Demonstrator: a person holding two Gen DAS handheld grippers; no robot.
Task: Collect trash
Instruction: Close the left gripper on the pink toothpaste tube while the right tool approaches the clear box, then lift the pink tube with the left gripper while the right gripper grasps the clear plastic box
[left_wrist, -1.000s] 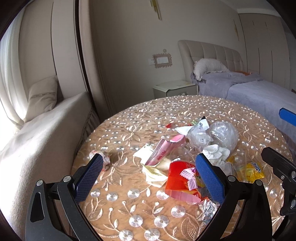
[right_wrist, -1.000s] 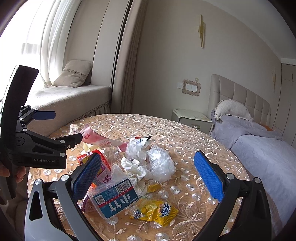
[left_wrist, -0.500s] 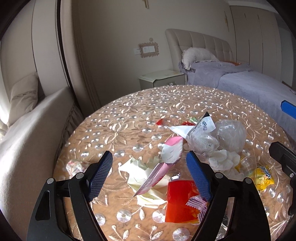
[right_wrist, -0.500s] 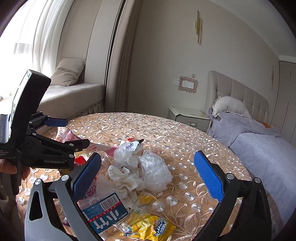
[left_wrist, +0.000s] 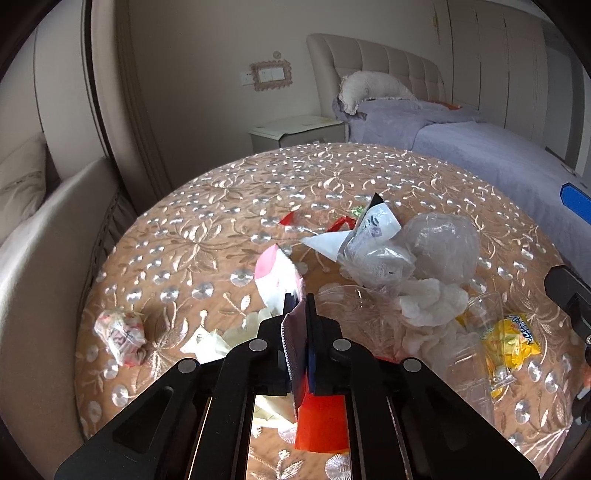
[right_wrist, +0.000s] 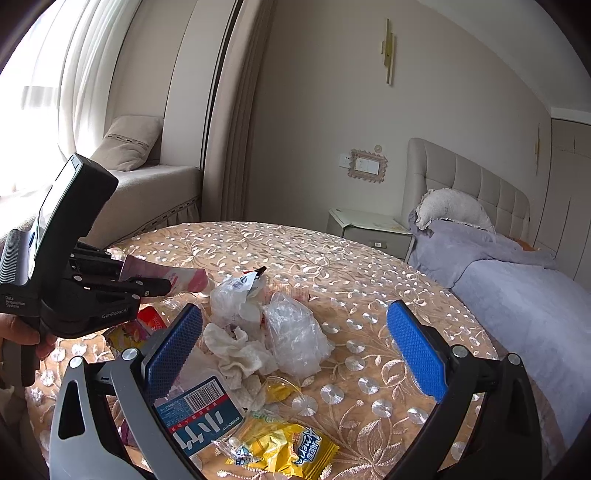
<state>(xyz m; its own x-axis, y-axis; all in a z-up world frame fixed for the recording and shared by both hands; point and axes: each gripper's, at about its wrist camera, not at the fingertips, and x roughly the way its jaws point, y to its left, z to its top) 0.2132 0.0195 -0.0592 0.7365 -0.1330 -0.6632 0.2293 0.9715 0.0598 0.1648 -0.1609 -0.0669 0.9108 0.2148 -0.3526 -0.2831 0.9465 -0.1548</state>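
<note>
My left gripper is shut on a pink and white wrapper and holds it above the round table. It also shows in the right wrist view, with the pink wrapper sticking out. My right gripper is open and empty, hovering over the trash pile: a clear plastic bag, a crumpled white tissue, a blue-labelled pack and a yellow snack bag.
A red wrapper lies under my left gripper. A crumpled red and white wrapper lies apart at the table's left. A bed and nightstand stand behind; a cushioned window seat is at left.
My left gripper has closed on the pink wrapper and lifted it off the pile. My right gripper has stayed open over the trash, shifting only slightly.
</note>
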